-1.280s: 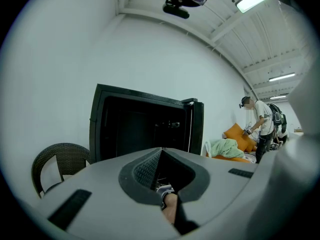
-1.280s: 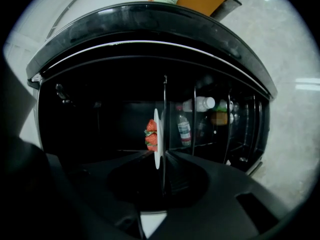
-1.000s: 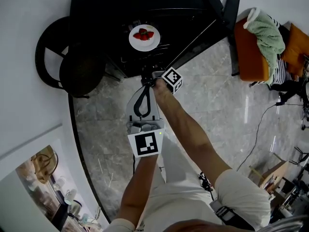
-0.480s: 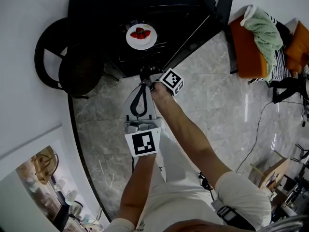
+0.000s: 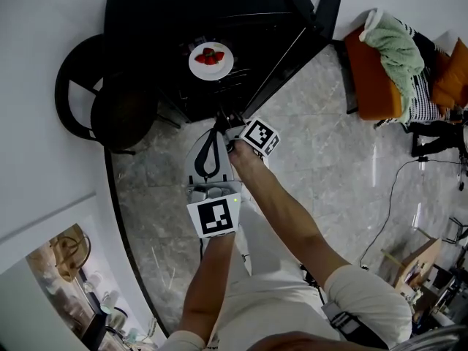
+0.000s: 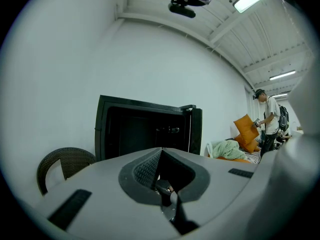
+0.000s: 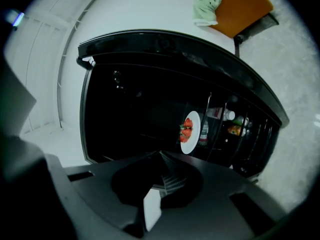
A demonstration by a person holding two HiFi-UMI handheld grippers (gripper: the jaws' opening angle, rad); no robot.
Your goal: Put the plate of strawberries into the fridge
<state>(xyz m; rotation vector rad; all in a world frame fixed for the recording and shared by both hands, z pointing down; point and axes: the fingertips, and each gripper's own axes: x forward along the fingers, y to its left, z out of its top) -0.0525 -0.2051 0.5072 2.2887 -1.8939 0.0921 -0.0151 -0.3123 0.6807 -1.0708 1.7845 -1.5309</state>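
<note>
The white plate (image 5: 211, 61) of red strawberries (image 5: 210, 55) rests on a shelf inside the open black fridge (image 5: 146, 20). In the right gripper view the plate (image 7: 193, 134) shows ahead, deep in the dark fridge (image 7: 125, 104). Both grippers hang side by side in front of the fridge opening, over the floor and apart from the plate. My left gripper (image 5: 216, 127) is shut and holds nothing; its tips (image 6: 161, 150) meet. My right gripper (image 5: 229, 120) is also shut and empty, with its jaws (image 7: 161, 155) pressed together.
The fridge door (image 5: 292, 39) stands open to the right, with bottles (image 7: 231, 116) on its door shelves. A dark wicker chair (image 5: 110, 101) stands left of the fridge. An orange seat with a green cloth (image 5: 391, 57) is at the right. A person (image 6: 270, 121) stands far off.
Both grippers have drawn back a little from the fridge opening. The plate stays on its shelf.
</note>
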